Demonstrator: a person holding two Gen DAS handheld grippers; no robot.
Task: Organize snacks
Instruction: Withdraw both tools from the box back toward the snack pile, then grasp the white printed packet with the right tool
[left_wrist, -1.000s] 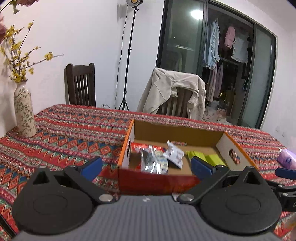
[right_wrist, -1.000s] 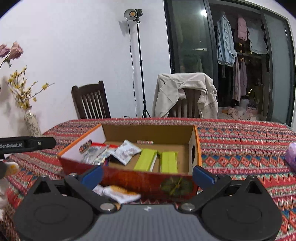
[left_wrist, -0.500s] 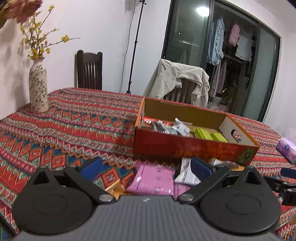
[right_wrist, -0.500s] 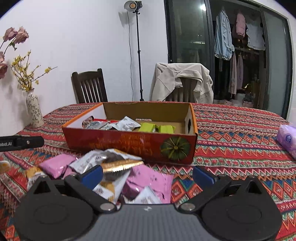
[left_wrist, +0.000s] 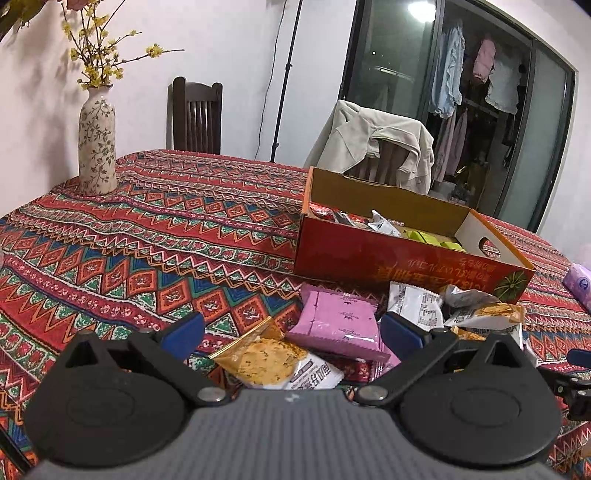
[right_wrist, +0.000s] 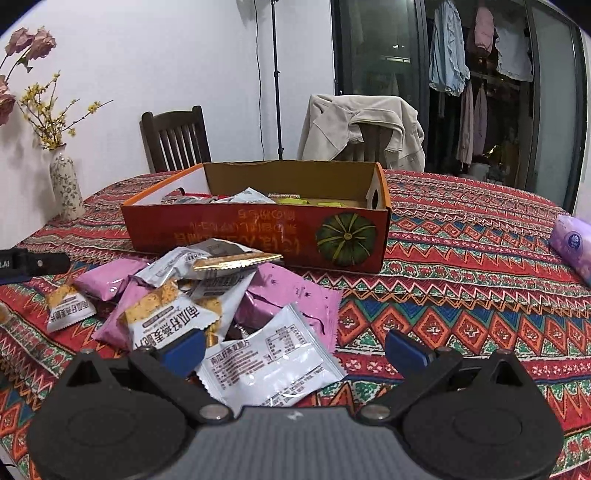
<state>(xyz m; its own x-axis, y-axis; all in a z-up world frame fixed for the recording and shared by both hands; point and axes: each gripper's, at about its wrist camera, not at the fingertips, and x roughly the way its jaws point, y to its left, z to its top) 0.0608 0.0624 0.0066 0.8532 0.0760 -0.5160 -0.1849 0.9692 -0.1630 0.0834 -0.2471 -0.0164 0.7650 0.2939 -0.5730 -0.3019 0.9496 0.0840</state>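
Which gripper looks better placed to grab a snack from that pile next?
Probably the right gripper: open, with a white packet lying flat between its fingers. The left gripper is open too, over overlapping packets.

Snack packets (right_wrist: 221, 306): glossy crinkled plastic film, pink, silver-white and gold. Box (right_wrist: 258, 229): matt cardboard, printed red outside, raw brown inside. Tablecloth (left_wrist: 166, 236): woven patterned cloth, matt. Vase (left_wrist: 96, 144): glazed ceramic, smooth. Far chair (right_wrist: 173, 138): dark wood. Left gripper (left_wrist: 291, 330) and right gripper (right_wrist: 295, 347): matt black plastic, blue pads
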